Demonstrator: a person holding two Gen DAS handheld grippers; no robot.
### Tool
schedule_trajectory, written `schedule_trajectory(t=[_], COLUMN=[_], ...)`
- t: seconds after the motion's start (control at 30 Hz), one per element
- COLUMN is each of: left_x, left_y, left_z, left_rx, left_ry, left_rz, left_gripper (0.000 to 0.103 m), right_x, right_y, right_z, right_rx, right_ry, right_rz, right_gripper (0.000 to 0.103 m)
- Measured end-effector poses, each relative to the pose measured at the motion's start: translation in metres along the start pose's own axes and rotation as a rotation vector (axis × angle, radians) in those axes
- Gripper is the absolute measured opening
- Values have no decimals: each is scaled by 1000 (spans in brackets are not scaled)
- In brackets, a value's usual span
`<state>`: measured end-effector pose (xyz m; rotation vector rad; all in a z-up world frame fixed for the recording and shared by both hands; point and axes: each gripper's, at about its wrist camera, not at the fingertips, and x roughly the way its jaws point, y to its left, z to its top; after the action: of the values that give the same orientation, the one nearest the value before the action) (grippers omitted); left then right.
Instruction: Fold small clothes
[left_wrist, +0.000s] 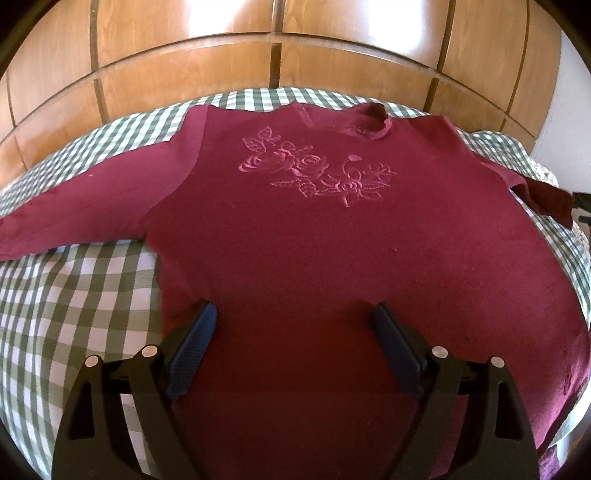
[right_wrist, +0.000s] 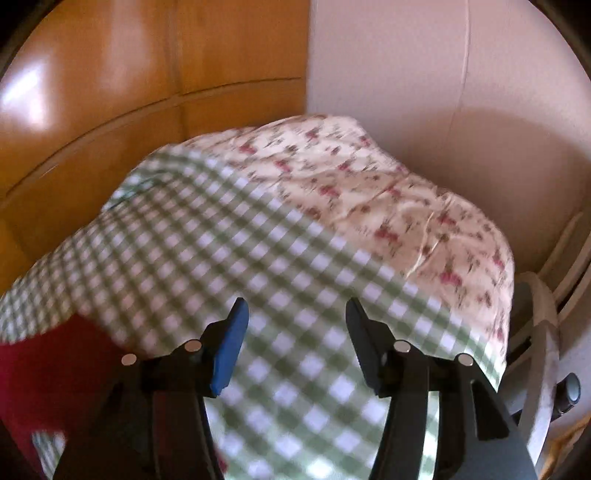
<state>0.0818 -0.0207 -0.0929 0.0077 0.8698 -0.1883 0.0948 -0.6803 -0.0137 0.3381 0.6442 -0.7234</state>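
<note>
The dark red long-sleeved knit top with embroidered roses lies spread flat on the green-and-white checked bedcover, ready for folding, the left gripper spread above its hem, while the right gripper, blurred, seems parted and empty over bare cover.

The sweater is deep burgundy red, with a rose-and-leaf motif stitched across its chest in a lighter pink. The bed cover beneath it is a green-and-white gingham check. At the bed's far corner a cream cloth carries small red-and-green floral sprigs. The wardrobe panels are glossy honey-brown wood. The wall is pale white. Both grippers are black with blue pads.
</note>
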Motion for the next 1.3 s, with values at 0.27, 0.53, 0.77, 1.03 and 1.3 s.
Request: schedule_trajectory(t=[0.27,0.53,0.77,1.03,1.3], left_x=[-4,-13,-28,-64,-80], left_y=[3,6,12,50,60], left_z=[-3,-4,-4,-21,-59], left_rx=[-20,-49,-77,-184,-185], left_ry=[-10,-7,3,33,131], left_rz=[-13,-28,-26,33,-93], left_gripper=[85,85,85,85,79], right_x=[-68,-9,1,-24,-99], right_y=[40,113,61,43,62], right_z=[-48,-80,30,16,-131], right_rx=[-189,-419,-144,-154,-354], right_ry=[-33,127,-65,-21,263], right_rz=[246,110,-44,72,532], right_gripper=[77,9,39,81,60])
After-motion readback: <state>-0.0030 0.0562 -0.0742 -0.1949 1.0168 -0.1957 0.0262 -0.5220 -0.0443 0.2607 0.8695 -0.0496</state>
